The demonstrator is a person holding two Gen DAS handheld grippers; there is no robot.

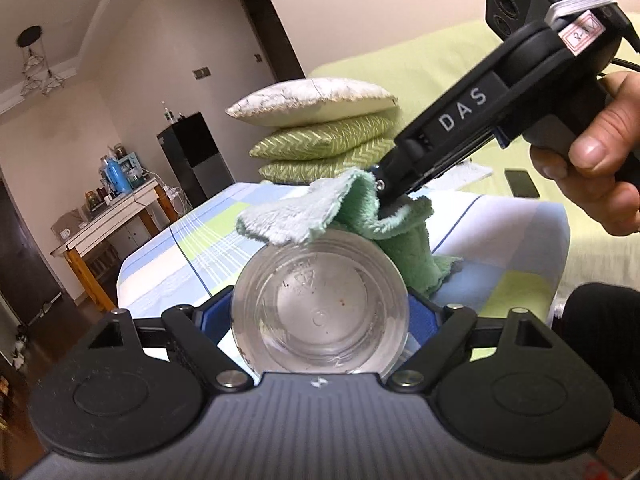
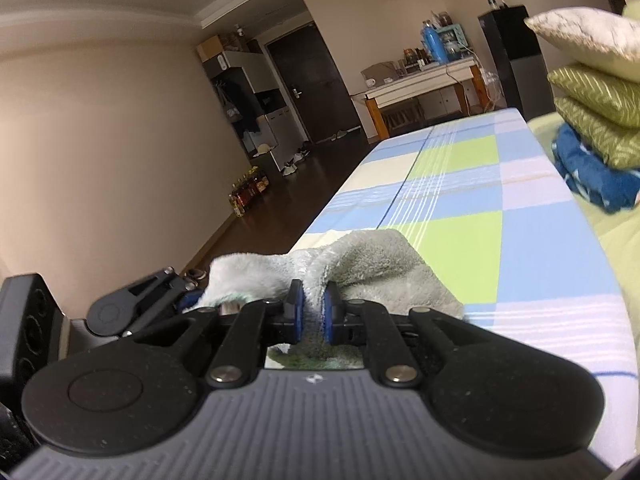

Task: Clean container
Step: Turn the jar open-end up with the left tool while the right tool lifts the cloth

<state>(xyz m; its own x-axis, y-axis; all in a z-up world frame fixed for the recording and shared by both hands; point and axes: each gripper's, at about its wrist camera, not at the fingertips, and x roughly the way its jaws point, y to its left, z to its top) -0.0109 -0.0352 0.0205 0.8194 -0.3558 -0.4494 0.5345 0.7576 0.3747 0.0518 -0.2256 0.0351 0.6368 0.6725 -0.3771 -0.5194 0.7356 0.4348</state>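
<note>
The checked tablecloth [image 2: 460, 200] in blue, green and white covers a long table that runs away from both cameras, with a yellow-green sofa or bed cover [image 1: 432, 68] along its right side. On that cover sits a stack of cushions [image 1: 320, 132], a pale one on top of two green patterned ones, and a dark phone [image 1: 521, 184] lies further along.

Above the near end of the table the left gripper [image 1: 320, 320] is clamped around a clear jar [image 1: 320, 316], the blue pads pressing its sides; the camera looks at its round base, which shows moulded marks and a few small brown specks. The jar is held off the cloth-covered table, lying roughly along the gripper with its mouth pointing away.

The right gripper [image 2: 313, 312], gripped by a person's hand [image 1: 600, 164], is pinched tight on a fold of a pale green cloth [image 1: 340, 216]. The cloth hangs bunched just above and beyond the jar's far end; whether it touches the rim cannot be told from here.

Judging from this, the wiping is in progress. The main risk is that a push from the cloth shoves the smooth jar out of the two pads, since it is held only by its sides. The loose, floppy corners may also fold over instead of reaching inside, leaving the specks behind, and a thin pinch on one fold could let the cloth slide free
</note>
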